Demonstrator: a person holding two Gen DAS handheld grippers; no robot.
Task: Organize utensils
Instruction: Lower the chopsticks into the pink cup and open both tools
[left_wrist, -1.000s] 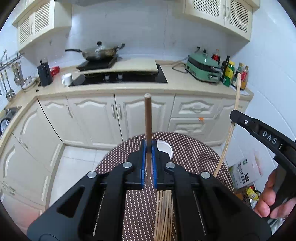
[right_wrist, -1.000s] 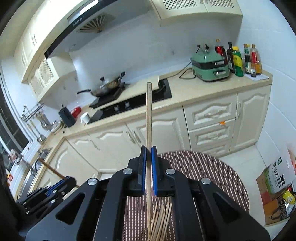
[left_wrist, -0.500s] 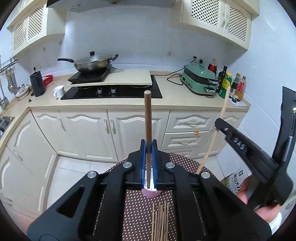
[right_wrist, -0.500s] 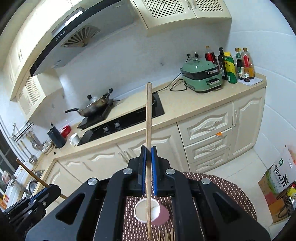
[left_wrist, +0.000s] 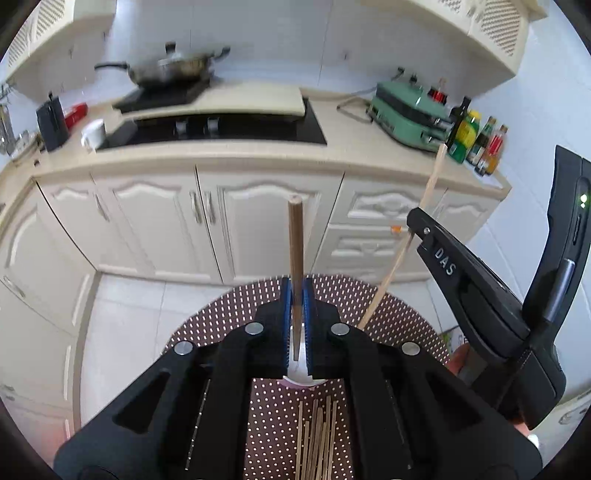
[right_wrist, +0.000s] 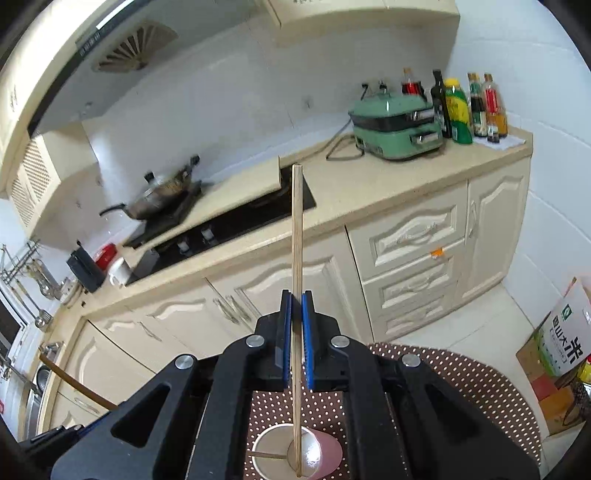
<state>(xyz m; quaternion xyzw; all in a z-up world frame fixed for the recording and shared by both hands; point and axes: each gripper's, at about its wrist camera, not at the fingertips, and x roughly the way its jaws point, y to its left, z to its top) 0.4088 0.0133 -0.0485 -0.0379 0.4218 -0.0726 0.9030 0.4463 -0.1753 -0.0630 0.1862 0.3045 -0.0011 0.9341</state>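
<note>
Item: chopstick sorting at a round, dotted desk (left_wrist: 229, 321).

Progress, judged: partly done. A pink cup (right_wrist: 325, 452) stands on the desk and already holds at least one thin stick, lying across its mouth. Two more are on the way in. A loose bundle (left_wrist: 317, 439) lies on the desk at 6 o'clock from the cup in the left wrist view and remains to be sorted.

Left hand-held gripper (left_wrist: 296, 321): jaws pressed together on one dark brown chopstick (left_wrist: 295, 258), which stands upright, its lower end over the cup's mouth.

Right hand-held gripper (right_wrist: 296, 339): jaws pressed together on one pale chopstick (right_wrist: 297, 258), upright, its lower tip reaching into the cup. In the left wrist view this tool sits at 3 o'clock.

Count:
- Cups: one.
- Chopsticks held: two, one per gripper.
- Chopsticks in cup: one certain; more cannot be told.
- Loose on desk: roughly six to eight; they overlap, so the count is uncertain.
</note>
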